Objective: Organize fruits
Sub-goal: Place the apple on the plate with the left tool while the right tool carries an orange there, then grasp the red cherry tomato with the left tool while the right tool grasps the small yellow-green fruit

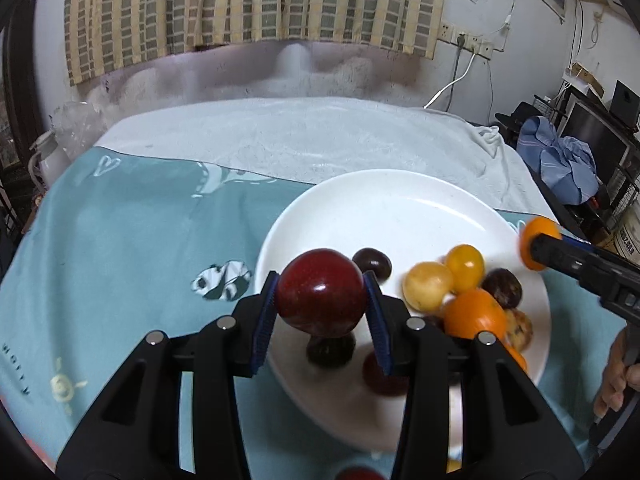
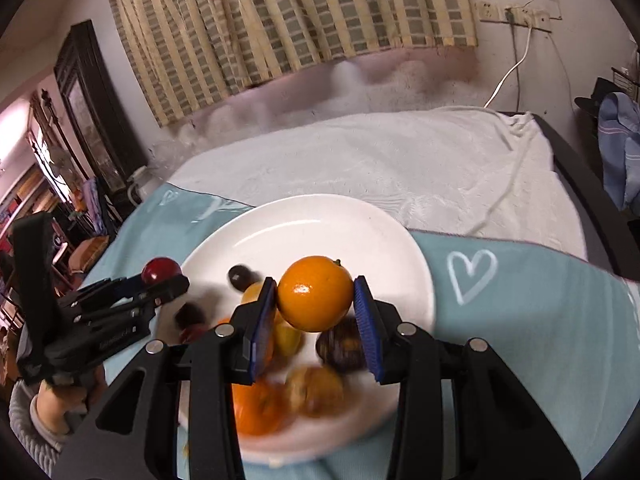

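Note:
My left gripper (image 1: 321,298) is shut on a dark red apple (image 1: 320,290) and holds it above the left part of a white plate (image 1: 400,200). My right gripper (image 2: 315,294) is shut on an orange (image 2: 314,292) above the same plate (image 2: 300,216). On the plate lie several fruits: yellow ones (image 1: 427,285), an orange (image 1: 474,314) and dark purple ones (image 1: 372,261). The right gripper with its orange (image 1: 538,246) shows at the right of the left wrist view. The left gripper with the apple (image 2: 160,270) shows at the left of the right wrist view.
The plate sits on a teal cloth (image 1: 120,240) with panda and heart prints, over a white towel (image 1: 300,132). A striped curtain (image 1: 240,0) hangs behind. A white jug (image 1: 48,160) stands at far left. Shelves and blue cloth (image 1: 560,160) stand at right.

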`<state>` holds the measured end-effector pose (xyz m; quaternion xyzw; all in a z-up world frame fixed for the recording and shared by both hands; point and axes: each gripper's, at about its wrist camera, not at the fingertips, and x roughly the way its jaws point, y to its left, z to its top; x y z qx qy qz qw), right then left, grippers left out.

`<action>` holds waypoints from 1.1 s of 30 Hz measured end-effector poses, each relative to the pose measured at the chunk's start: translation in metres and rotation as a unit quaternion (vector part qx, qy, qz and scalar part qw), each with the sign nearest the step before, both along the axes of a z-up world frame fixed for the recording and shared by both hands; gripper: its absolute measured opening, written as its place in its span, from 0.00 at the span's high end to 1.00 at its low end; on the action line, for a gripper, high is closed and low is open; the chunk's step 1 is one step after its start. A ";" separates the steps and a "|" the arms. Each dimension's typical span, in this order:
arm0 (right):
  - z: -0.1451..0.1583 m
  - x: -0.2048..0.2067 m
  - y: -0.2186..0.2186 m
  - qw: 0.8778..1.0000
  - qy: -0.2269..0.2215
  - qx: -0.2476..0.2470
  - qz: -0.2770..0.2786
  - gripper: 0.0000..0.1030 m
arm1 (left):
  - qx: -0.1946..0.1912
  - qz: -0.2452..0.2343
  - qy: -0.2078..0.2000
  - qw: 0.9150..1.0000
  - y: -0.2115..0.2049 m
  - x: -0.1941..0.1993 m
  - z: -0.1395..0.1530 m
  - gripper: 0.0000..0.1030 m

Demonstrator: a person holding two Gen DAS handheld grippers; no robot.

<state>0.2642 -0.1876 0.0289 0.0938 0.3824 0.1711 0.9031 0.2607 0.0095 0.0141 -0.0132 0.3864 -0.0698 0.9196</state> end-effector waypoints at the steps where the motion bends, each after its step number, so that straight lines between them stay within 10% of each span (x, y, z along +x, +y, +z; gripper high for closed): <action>1: -0.002 0.005 0.004 1.000 0.002 -0.001 0.001 0.62 | 0.001 -0.003 0.001 1.000 -0.002 0.005 -0.003 0.57; 5: -0.012 0.030 0.018 1.000 0.017 -0.003 0.004 0.58 | 0.003 -0.013 -0.013 1.000 -0.008 0.011 -0.004 0.37; 7: -0.014 0.036 0.025 1.000 0.022 -0.008 0.006 0.36 | 0.006 -0.014 -0.020 1.000 -0.011 0.011 -0.001 0.33; 21: 0.037 -0.073 -0.015 0.997 -0.022 0.068 -0.008 0.35 | -0.008 0.032 -0.035 0.999 0.024 -0.078 0.017 0.22; 33: -0.010 -0.151 -0.012 0.998 0.005 0.062 0.018 0.34 | 0.057 0.022 -0.018 0.998 0.010 -0.137 -0.024 0.22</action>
